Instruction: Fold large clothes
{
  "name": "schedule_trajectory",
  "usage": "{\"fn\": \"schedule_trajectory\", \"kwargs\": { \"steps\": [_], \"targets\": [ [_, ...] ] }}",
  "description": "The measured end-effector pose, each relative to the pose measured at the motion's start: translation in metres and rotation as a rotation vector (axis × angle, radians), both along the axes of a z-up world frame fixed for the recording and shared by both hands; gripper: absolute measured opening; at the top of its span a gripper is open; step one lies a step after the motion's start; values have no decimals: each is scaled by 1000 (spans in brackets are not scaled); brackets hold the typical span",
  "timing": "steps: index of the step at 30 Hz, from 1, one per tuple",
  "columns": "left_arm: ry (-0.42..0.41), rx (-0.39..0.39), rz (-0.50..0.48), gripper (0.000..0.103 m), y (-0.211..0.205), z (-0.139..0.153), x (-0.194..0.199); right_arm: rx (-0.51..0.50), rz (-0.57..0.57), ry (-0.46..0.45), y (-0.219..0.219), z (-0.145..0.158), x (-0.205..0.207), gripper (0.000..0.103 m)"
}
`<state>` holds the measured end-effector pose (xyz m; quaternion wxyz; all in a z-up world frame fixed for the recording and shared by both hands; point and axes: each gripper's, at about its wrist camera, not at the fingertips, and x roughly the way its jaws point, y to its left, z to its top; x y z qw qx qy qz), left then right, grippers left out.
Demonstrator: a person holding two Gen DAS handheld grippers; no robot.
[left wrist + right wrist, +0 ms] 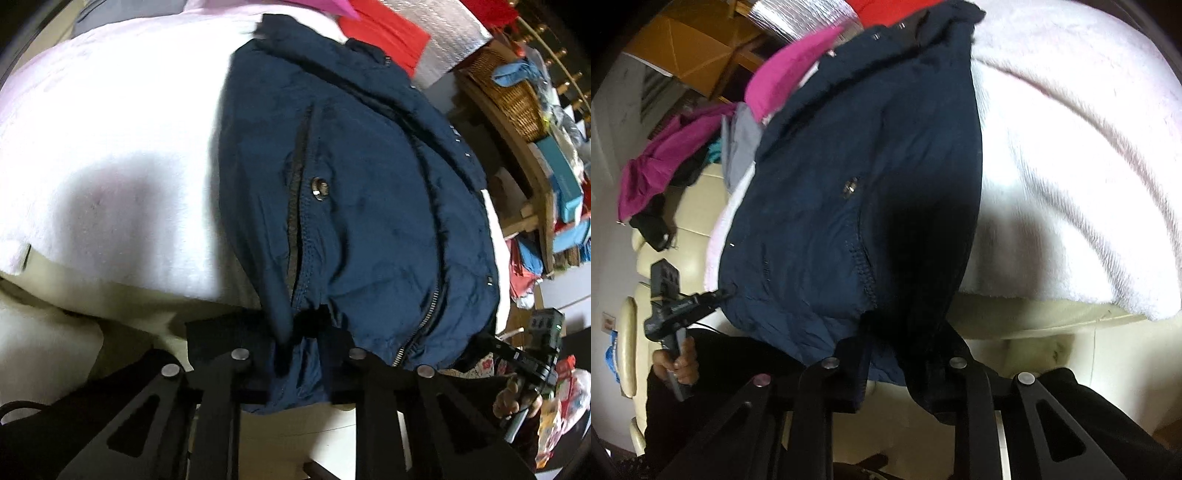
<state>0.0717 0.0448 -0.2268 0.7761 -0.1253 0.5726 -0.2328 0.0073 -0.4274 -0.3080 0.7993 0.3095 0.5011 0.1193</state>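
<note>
A navy blue jacket (354,192) with a zipper and a metal snap lies on a white fleece blanket (110,129). My left gripper (301,328) is shut on the jacket's near hem, with fabric bunched between the fingers. My right gripper (905,332) is shut on the jacket (857,177) hem at the other corner. The right gripper also shows at the right edge of the left wrist view (532,354). The left gripper also shows at the left of the right wrist view (713,295), touching the jacket's edge.
The white blanket (1071,166) covers a cream sofa (1034,332). Magenta and grey clothes (665,155) lie heaped at the far left. A wooden shelf with a wicker basket (509,88) and boxes stands at the right. A red cloth (388,33) lies behind the jacket.
</note>
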Motion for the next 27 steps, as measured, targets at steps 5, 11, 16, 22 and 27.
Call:
{"fn": "schedule_trajectory", "kwargs": {
  "steps": [5,11,16,22,27],
  "targets": [
    [10,-27,-8,18,1,-2,-6,8,-19,68,-2,-17,7,30],
    [69,56,28,41,-8,-19,11,-44,-3,60,9,-21,16,70],
    [18,78,-25,25,-19,-13,10,-102,5,44,9,-14,12,27],
    [3,65,-26,22,-18,-10,9,-40,4,-53,2,7,0,25],
    [26,134,-49,43,-36,-21,17,-49,-9,63,3,-21,18,51]
  ]
}}
